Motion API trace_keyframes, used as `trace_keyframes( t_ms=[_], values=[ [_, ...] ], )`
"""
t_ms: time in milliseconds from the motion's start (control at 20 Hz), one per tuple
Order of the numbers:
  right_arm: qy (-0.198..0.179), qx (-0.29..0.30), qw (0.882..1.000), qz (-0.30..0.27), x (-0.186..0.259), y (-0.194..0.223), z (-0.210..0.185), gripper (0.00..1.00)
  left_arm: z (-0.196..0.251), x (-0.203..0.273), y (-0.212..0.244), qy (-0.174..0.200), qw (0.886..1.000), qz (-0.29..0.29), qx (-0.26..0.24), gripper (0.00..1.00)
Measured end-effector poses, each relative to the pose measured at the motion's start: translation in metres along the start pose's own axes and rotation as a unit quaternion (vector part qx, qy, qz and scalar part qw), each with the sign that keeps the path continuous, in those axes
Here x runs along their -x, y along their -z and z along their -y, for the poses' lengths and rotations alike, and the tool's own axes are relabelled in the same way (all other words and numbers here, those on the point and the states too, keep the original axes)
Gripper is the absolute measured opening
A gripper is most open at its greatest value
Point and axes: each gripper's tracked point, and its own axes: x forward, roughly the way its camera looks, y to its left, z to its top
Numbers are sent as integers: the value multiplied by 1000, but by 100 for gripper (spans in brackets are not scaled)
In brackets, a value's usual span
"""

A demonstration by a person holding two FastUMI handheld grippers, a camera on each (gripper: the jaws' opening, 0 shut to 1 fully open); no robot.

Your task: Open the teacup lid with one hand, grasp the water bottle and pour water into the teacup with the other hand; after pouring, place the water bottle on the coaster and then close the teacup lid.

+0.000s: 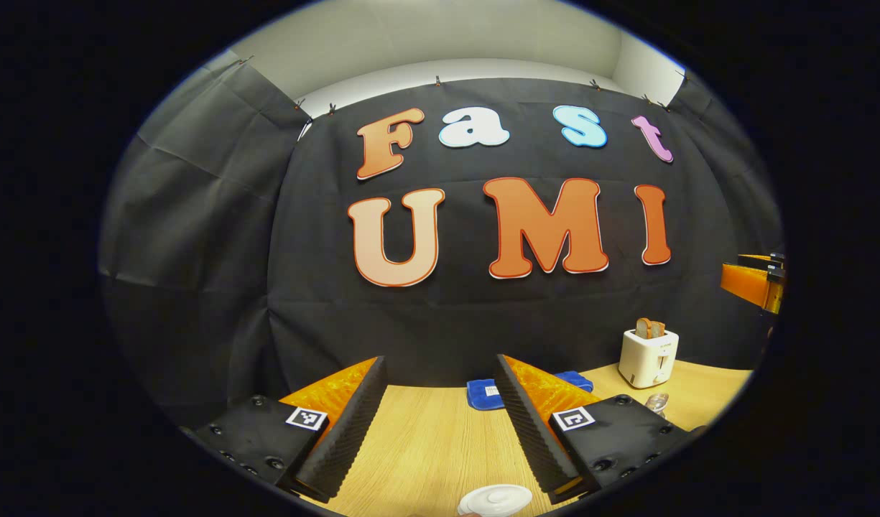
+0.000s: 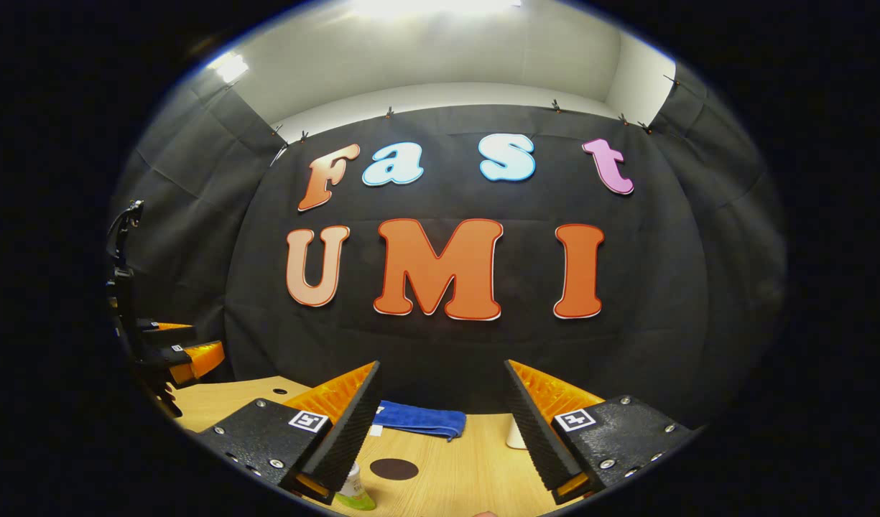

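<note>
We see the white teacup lid low on the worktop, just ahead of the left claw and a little toward its right finger. That claw hangs wide open above the wood and holds nothing. Beyond its right finger lie a blue cloth, a white toaster with bread in it, and something small and clear that we cannot identify. The right claw is also spread wide and empty. Below its left finger stands the bottle, partly hidden, and just right of that lies the dark round coaster. The blue cloth lies farther ahead between the fingers.
</note>
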Motion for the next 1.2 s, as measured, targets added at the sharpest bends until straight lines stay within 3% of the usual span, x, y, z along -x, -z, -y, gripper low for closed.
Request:
trace_keyframes(
  t_ms=[550, 800, 1200],
  values=[
    [-80, -27, 996, -34, 29, 56, -49, 99, 23, 21, 90, 40, 997, -69, -9, 98],
    [-113, -24, 991, -71, 43, 93, -69, 99, 37, 30, 144, 70, 990, -118, -23, 99],
    [-144, -43, 982, -116, 52, 138, -84, 99, 61, 35, 192, 99, 979, -177, -23, 99]
  ],
)
